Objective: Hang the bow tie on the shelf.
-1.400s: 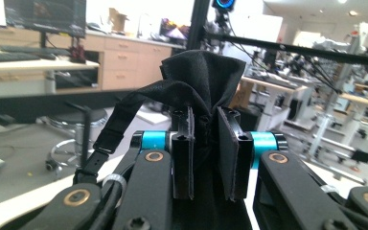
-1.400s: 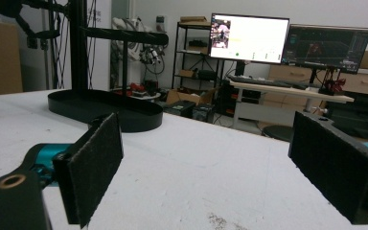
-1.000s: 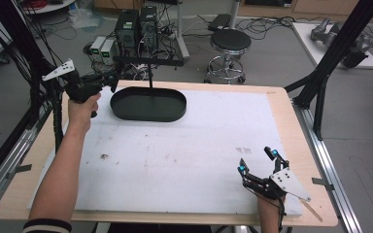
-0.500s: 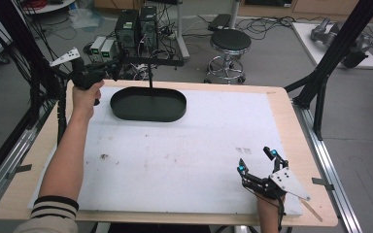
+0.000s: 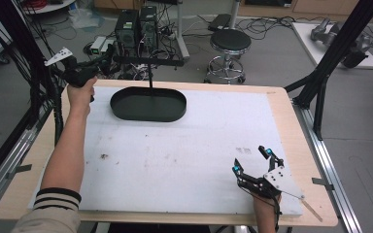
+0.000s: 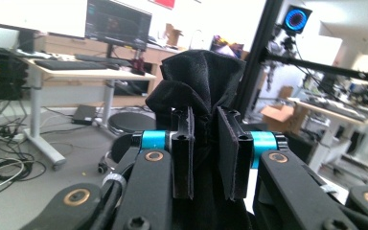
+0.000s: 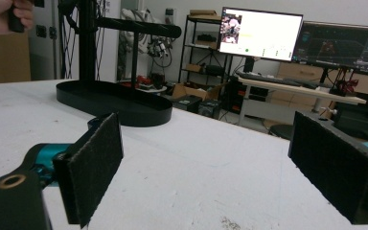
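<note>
- The left hand-held gripper (image 5: 93, 68) sits at the upper left of the high view, raised beyond the far left corner of the desk (image 5: 291, 116). Its own view shows the two pads drawn in narrow and pinching a bunched black cloth (image 6: 199, 81) that rises above them.
- The right hand-held gripper (image 5: 251, 161) rests at the lower right of the high view on the white mat (image 5: 184, 155), jaws spread wide with nothing between the pads (image 7: 93, 172).
- A black stand (image 5: 148, 103) with an oval base tray, a thin post and a crossbar is at the upper middle of the mat, just right of the left hand (image 5: 80, 92).
- Compared with a second ago, the left hand-held gripper has shifted further toward the upper left of the frame, away from the stand; the right one has kept its place.
- The mat is scuffed with small dark marks. Behind the desk are a round stool (image 5: 229, 41), black boxes with cables on the floor, and monitors (image 7: 261, 33) on other desks.
</note>
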Tool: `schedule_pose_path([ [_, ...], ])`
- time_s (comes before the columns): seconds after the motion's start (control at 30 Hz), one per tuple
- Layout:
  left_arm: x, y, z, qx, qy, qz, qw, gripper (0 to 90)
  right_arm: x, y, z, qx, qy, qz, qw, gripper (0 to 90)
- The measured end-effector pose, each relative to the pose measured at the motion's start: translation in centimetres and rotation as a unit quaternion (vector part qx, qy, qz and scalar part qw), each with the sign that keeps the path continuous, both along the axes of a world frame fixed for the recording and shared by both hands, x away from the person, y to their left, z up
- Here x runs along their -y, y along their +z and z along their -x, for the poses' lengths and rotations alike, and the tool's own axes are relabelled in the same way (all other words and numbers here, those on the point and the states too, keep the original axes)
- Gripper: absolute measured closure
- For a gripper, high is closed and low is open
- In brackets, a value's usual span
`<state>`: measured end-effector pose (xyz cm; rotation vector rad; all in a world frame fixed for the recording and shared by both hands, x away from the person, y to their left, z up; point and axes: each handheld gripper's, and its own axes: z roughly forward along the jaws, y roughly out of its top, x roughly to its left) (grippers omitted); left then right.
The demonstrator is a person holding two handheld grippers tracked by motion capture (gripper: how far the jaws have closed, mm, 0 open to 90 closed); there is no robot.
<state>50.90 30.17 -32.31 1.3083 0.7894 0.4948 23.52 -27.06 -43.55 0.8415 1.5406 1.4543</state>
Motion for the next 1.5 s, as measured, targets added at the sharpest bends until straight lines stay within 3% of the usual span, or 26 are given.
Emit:
schedule_pose_path([
  [0.2,-0.3,-0.8,-0.1,-0.009,0.024,-0.03,0.9992,76.6,0.1,0.1,0.1,0.004,-0.002,-0.003,1.0,10.8],
  [0.3,-0.7,-1.6,0.1,-0.013,0.052,-0.044,0.9976,74.8,0.1,0.1,0.1,0.004,-0.003,-0.002,1.0,10.8],
  [0.37,-1.0,-1.9,0.2,-0.018,0.074,-0.056,0.9955,67.3,0.0,0.1,0.1,0.006,-0.002,0.0,1.0,10.8],
  [0.47,-1.3,-2.0,0.7,-0.023,0.112,-0.075,0.9906,45.9,0.0,0.1,0.1,0.007,-0.002,0.001,1.0,10.8],
  [0.57,-1.5,-1.9,1.7,-0.007,0.139,-0.087,0.9865,30.9,0.0,0.1,0.2,0.008,-0.003,-0.003,1.0,10.8],
  [0.63,-1.6,-1.8,2.1,-0.004,0.142,-0.09,0.9858,22.7,0.0,0.2,0.2,0.013,-0.004,-0.001,0.9999,10.8],
  [0.8,-1.3,-0.9,5.3,0.034,0.129,-0.09,0.987,18.3,-0.1,0.2,0.3,0.013,-0.006,-0.002,0.9999,10.8],
  [0.83,-1.3,-0.9,5.3,0.034,0.129,-0.09,0.987,18.1,-0.1,0.2,0.3,0.013,-0.006,-0.002,0.9999,10.8],
  [0.9,-0.8,-0.5,6.9,0.053,0.123,-0.091,0.9868,18.1,-0.1,0.2,0.3,0.018,-0.008,-0.001,0.9998,10.8],
  [0.93,-0.8,-0.5,6.9,0.053,0.123,-0.091,0.9868,18.1,0.0,0.2,0.4,0.018,-0.009,-0.001,0.9998,10.8],
  [1.0,-0.4,-0.1,8.5,0.063,0.112,-0.08,0.9884,18.1,0.0,0.2,0.5,0.016,-0.011,-0.004,0.9998,10.8],
  [1.1,-0.1,0.0,9.6,0.072,0.108,-0.073,0.9888,18.0,0.2,0.2,0.6,0.017,-0.013,-0.005,0.9997,10.8],
  [1.13,0.2,0.1,10.7,0.076,0.113,-0.075,0.9879,18.0,0.3,0.2,0.7,0.019,-0.016,-0.006,0.9997,10.8],
  [1.23,0.4,0.1,11.8,0.077,0.115,-0.076,0.9875,17.7,0.5,0.3,0.8,0.019,-0.024,-0.007,0.9995,10.8],
  [1.37,0.7,0.3,14.8,0.086,0.138,-0.079,0.9835,17.8,0.6,0.4,0.9,0.021,-0.031,-0.012,0.9992,10.8],
  [1.4,0.7,0.3,14.8,0.086,0.138,-0.079,0.9835,17.8,0.6,0.4,0.9,0.017,-0.035,-0.016,0.9991,10.8],
  [1.43,0.8,0.1,16.1,0.091,0.153,-0.085,0.9802,17.8,0.7,0.4,0.9,0.017,-0.039,-0.018,0.9989,10.8],
  [1.47,0.8,0.1,16.1,0.091,0.153,-0.085,0.9802,17.7,0.7,0.5,0.9,0.015,-0.047,-0.019,0.9986,10.8],
  [1.5,0.9,-0.1,16.8,0.095,0.163,-0.093,0.9777,17.8,0.7,0.5,0.9,0.007,-0.053,-0.026,0.9982,10.8],
])
